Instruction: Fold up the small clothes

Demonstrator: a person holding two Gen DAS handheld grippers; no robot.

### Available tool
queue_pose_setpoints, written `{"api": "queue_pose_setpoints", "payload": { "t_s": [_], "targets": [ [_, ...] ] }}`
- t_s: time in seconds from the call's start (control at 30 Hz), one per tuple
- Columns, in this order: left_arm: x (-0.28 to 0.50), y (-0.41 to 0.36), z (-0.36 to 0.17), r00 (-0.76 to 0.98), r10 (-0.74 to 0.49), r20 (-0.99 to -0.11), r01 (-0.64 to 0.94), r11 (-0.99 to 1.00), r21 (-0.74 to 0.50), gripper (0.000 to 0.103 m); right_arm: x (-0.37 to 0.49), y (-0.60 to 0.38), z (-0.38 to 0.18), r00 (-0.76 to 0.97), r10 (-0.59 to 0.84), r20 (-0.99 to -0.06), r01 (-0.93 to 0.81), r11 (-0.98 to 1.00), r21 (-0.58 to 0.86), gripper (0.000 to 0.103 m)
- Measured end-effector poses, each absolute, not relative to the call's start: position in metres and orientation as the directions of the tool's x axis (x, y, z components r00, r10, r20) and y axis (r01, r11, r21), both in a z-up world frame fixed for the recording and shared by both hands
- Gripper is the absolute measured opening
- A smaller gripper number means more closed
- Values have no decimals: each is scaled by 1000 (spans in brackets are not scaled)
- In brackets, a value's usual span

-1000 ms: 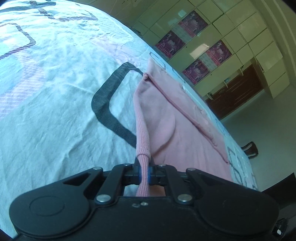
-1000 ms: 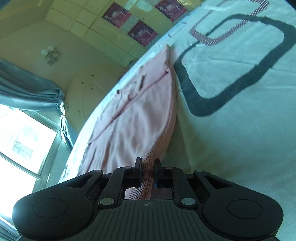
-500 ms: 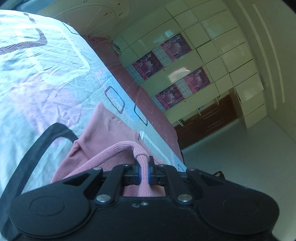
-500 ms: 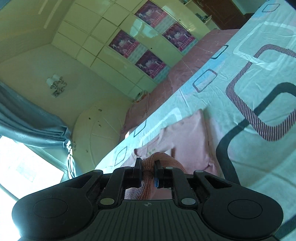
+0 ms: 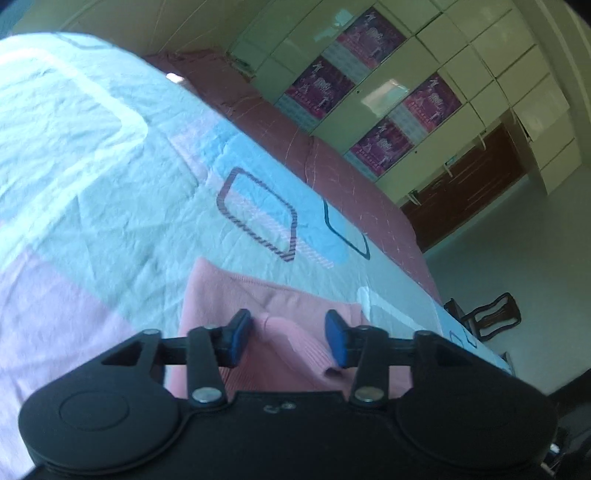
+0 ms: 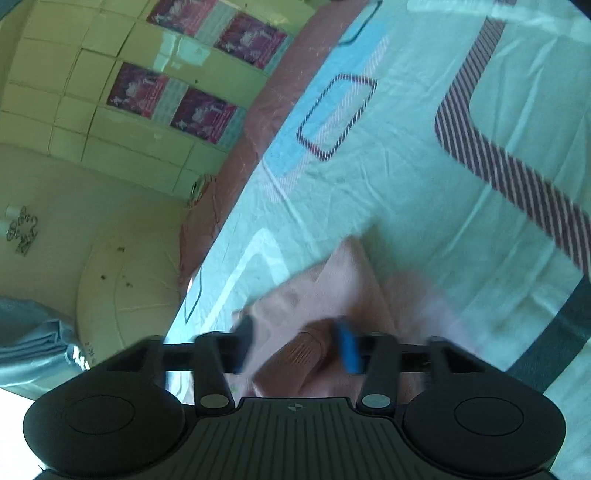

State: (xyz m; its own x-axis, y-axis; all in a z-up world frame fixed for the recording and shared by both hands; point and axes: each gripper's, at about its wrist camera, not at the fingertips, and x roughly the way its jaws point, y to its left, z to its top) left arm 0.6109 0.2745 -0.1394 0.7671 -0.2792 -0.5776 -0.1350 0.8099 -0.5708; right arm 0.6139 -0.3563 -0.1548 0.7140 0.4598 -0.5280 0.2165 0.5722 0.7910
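The pink garment (image 5: 266, 310) lies on the bedsheet (image 5: 92, 177), its ribbed hem doubled over. Left gripper (image 5: 288, 336) and right gripper (image 6: 295, 345) both stand spread above that hem, holding nothing. One fold looks laid; next needs a fresh grasp at the garment's side.

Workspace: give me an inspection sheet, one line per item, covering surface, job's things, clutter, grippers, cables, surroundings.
Surface: bed sheet, pale with rounded-rectangle outlines, wrinkled.
Job's things: pink garment lying on the sheet, ribbed hem doubled over on top.
Clutter: nothing seen.
Grippers: left gripper open, hem between its fingers but not pinched; right gripper open over the garment, view blurred.
Cables: nothing seen.
Surroundings: cream wall cabinets with magenta posters, dark chair beside the bed, grey curtain, wall lamp.
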Motion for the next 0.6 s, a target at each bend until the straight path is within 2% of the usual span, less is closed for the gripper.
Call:
{"api": "queue_pose_setpoints", "payload": {
  "t_s": [0.03,0.07,0.17,0.23,0.4,0.47,0.53,0.6],
  "targets": [
    [609,275,-135,776,-256,-577,-112,843,-526,65,613,-355,-148,721,448,-528,172,623,763,75],
    [609,275,-133,774,-251,-581,-84,869,-488,65,613,-353,-143,712,458,-532,126,662,739,75],
    [615,266,-128,734,-257,-628,13,931,-366,53,614,-331,-132,680,437,-589,-36,822,568,74],
    [620,254,-128,705,-253,-663,87,958,-273,52,620,-314,-132,646,415,-641,-110,881,459,70],
    [643,224,-139,654,-151,-741,180,983,-42,54,634,-280,-147,608,343,-716,-183,938,294,65],
    [647,214,-142,660,-132,-739,219,976,21,53,641,-270,-157,595,324,-736,-208,946,248,58],
    [649,203,-145,667,-112,-736,258,962,88,47,643,-260,-160,600,314,-736,-260,946,192,52],
    [651,196,-148,672,-102,-734,285,950,129,31,643,-249,-163,618,288,-731,-322,941,98,46]
  ]
}}
